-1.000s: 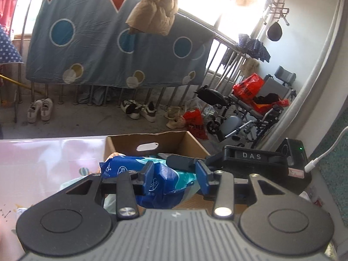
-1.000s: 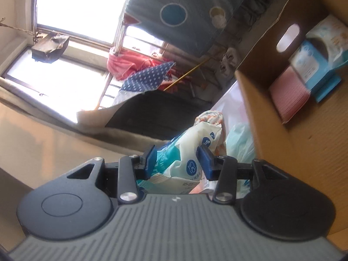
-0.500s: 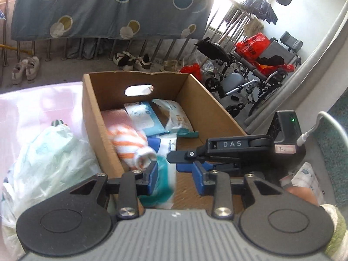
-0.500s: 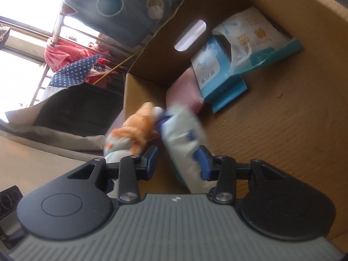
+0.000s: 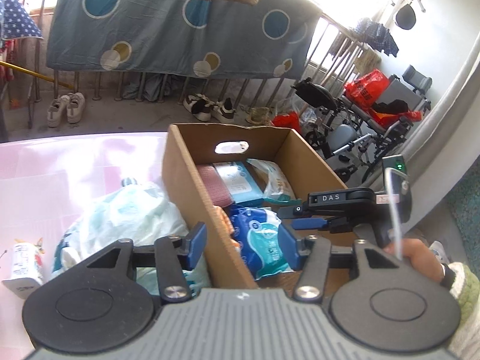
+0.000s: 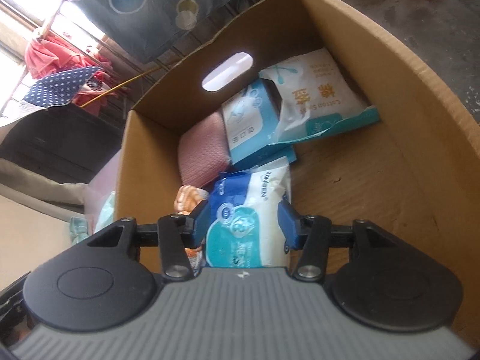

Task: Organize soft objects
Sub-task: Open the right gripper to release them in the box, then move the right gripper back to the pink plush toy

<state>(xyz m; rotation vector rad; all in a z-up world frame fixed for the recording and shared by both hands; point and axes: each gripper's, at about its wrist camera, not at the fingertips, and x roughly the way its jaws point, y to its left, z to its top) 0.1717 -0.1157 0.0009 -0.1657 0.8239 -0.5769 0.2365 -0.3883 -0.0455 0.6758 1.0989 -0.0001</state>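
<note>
Pink tabletop [image 5: 60, 162] carries our cardboard box [image 5: 186, 180]. Inside it lies the blue-and-white tissue pack [image 6: 249, 210], its near end hidden behind our right gripper [image 6: 243, 220]. That gripper's jaws have just been opening around the pack without pressing it, while our left gripper [image 5: 241, 241], jaws likewise just spreading, straddles the box's wall.

This is a home's enclosed balcony used for drying and storage. A blue quilt with circles [image 5: 180, 27] hangs over a railing [image 5: 336, 51] across the upper frame, pairs of shoes [image 5: 66, 109] sit on the concrete floor below, and folded wheelchairs [image 5: 360, 120] stand at the right.
</note>
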